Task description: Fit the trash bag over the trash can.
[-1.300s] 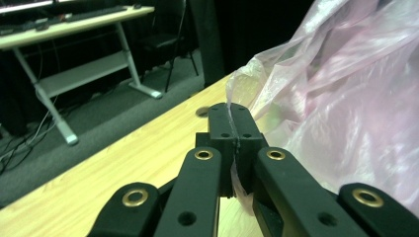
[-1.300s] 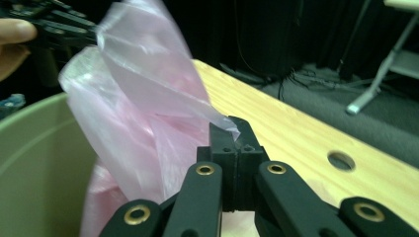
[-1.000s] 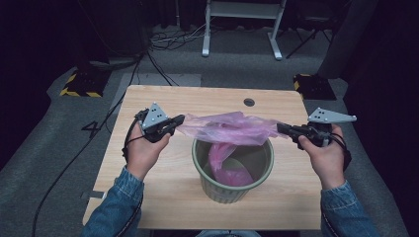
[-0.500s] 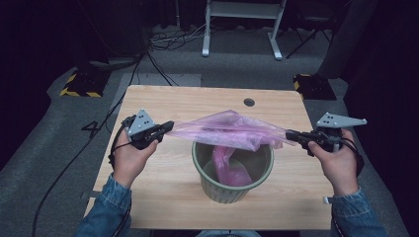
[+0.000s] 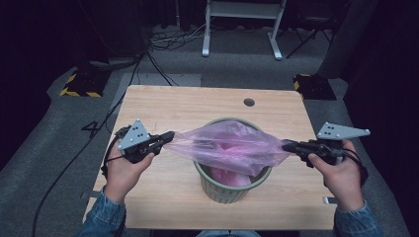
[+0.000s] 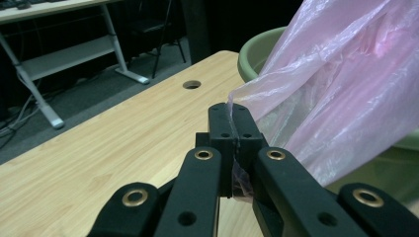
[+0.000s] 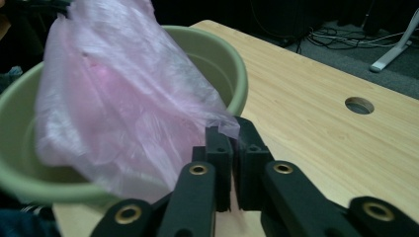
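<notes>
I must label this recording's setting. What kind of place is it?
Probably a lab or studio for recording, not a home: a wooden table with a cable hole, loose cables on the grey carpet, and hazard-striped stand bases in a dark room.

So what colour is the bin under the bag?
Pale green bin, clearest in the right gripper view.

On 1 table (image 5: 163, 103): 1 pink bag (image 5: 232, 145), 1 green bin (image 5: 232, 190), 2 tools.
</notes>
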{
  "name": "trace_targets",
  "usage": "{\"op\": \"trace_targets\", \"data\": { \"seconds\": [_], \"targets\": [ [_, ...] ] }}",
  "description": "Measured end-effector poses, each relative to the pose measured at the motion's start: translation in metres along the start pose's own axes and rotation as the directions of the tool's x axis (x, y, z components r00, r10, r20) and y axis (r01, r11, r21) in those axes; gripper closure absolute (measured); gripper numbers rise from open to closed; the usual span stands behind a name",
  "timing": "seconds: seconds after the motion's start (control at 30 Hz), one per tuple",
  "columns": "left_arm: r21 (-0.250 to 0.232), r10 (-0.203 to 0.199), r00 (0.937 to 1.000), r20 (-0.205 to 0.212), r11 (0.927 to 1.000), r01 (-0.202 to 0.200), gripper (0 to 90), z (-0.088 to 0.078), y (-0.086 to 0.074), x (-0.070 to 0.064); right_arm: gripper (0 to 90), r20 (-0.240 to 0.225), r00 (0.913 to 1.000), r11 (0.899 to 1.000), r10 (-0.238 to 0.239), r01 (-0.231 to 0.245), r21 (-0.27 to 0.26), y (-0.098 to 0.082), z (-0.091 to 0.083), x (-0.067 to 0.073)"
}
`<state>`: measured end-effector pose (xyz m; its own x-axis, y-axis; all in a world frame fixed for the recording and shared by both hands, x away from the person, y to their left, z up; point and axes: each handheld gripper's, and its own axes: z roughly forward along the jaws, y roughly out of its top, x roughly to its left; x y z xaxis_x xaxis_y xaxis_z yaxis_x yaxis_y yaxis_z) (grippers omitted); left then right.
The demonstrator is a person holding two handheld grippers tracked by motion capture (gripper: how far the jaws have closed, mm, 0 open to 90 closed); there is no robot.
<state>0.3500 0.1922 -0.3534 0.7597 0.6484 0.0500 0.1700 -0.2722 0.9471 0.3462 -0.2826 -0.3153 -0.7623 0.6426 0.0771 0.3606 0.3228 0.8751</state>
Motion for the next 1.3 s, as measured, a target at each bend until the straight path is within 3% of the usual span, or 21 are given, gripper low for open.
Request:
{"op": "trace_targets", "data": {
  "seconds": [0.13,0.23,0.37,0.5,0.63,0.8,1.03,1.3],
  "targets": [
    [-0.011,0.004,0.9999,-0.014,0.9999,-0.004,89.9,0.015,0.004,0.005,84.4,0.004,0.9999,0.999,0.011,-0.011,-0.048,0.003,0.019,-0.012],
    [0.0,-0.002,0.9996,-0.029,1.0,0.002,90.0,0.025,0.003,0.01,87.9,0.021,0.9995,0.998,0.022,-0.021,-0.054,0.005,0.03,-0.019],
    [0.063,-0.008,0.9985,-0.055,0.9979,0.011,90.0,0.037,-0.006,0.017,90.0,0.051,0.9976,0.999,0.046,-0.046,-0.013,0.004,0.044,-0.031],
    [0.133,-0.034,0.9976,-0.06,0.9903,0.042,90.0,0.046,-0.02,0.024,90.0,0.075,0.9933,0.995,0.088,-0.092,0.047,-0.007,0.056,-0.044],
    [0.172,-0.054,0.9979,-0.035,0.9834,0.06,90.0,0.054,-0.031,0.025,90.0,0.061,0.9894,0.986,0.132,-0.137,0.094,-0.02,0.067,-0.052],
    [0.203,-0.061,0.9981,-0.001,0.9773,0.06,90.0,0.062,-0.036,0.021,90.0,0.05,0.988,0.979,0.146,-0.152,0.136,-0.029,0.076,-0.051],
    [0.189,-0.086,0.9962,0.017,0.9787,0.081,90.0,0.062,-0.04,0.021,90.0,0.063,0.9823,0.969,0.176,-0.185,0.165,-0.04,0.081,-0.056],
    [0.186,-0.084,0.996,0.029,0.9794,0.077,90.0,0.061,-0.043,0.02,90.0,0.07,0.9797,0.961,0.188,-0.198,0.193,-0.048,0.087,-0.056]
  ]
}}
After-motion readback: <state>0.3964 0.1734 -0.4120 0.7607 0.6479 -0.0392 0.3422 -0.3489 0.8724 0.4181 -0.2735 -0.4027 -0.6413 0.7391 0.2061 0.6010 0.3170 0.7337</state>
